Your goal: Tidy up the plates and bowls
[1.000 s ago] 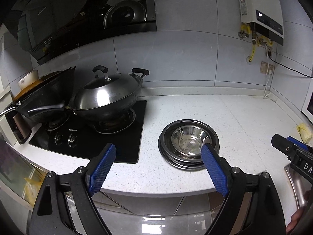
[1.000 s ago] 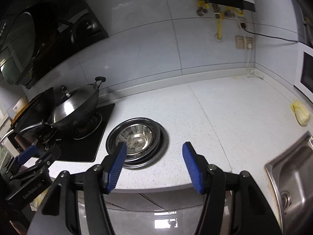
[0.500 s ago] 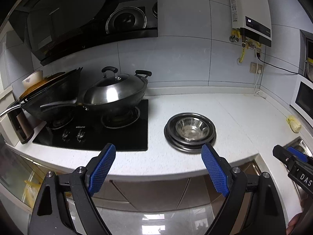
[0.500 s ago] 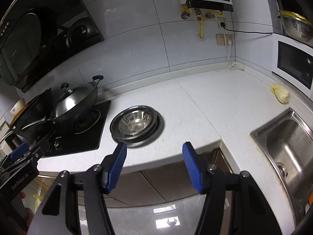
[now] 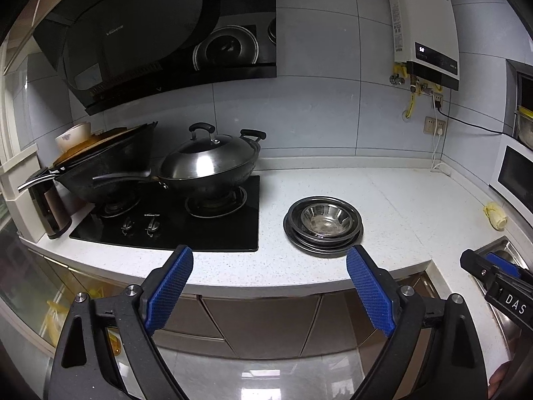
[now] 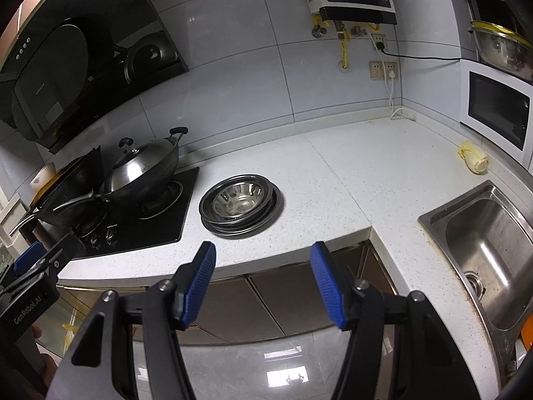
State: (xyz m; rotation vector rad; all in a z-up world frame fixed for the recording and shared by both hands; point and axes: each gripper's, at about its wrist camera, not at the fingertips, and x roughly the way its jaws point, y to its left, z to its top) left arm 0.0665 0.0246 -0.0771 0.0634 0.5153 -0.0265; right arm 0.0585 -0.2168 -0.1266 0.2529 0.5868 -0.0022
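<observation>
A steel bowl (image 5: 324, 216) sits nested on a stack of steel plates (image 5: 301, 236) on the white countertop, just right of the stove. The same bowl (image 6: 238, 198) and the plates (image 6: 266, 221) show in the right wrist view. My left gripper (image 5: 269, 278) is open and empty, held off the counter's front edge above the floor. My right gripper (image 6: 263, 276) is open and empty, also in front of the counter. Each gripper shows at the edge of the other's view.
A lidded wok (image 5: 210, 163) and a black pan (image 5: 100, 170) sit on the black stove (image 5: 166, 223). A steel sink (image 6: 483, 233) lies at the right. A yellow cloth (image 6: 473, 158) lies near a microwave (image 6: 496, 113). Brown cabinet doors (image 5: 266, 320) are below the counter.
Both grippers have pulled back and away from the counter, so the bowl and plates look smaller and farther. Both stayed open and empty.
</observation>
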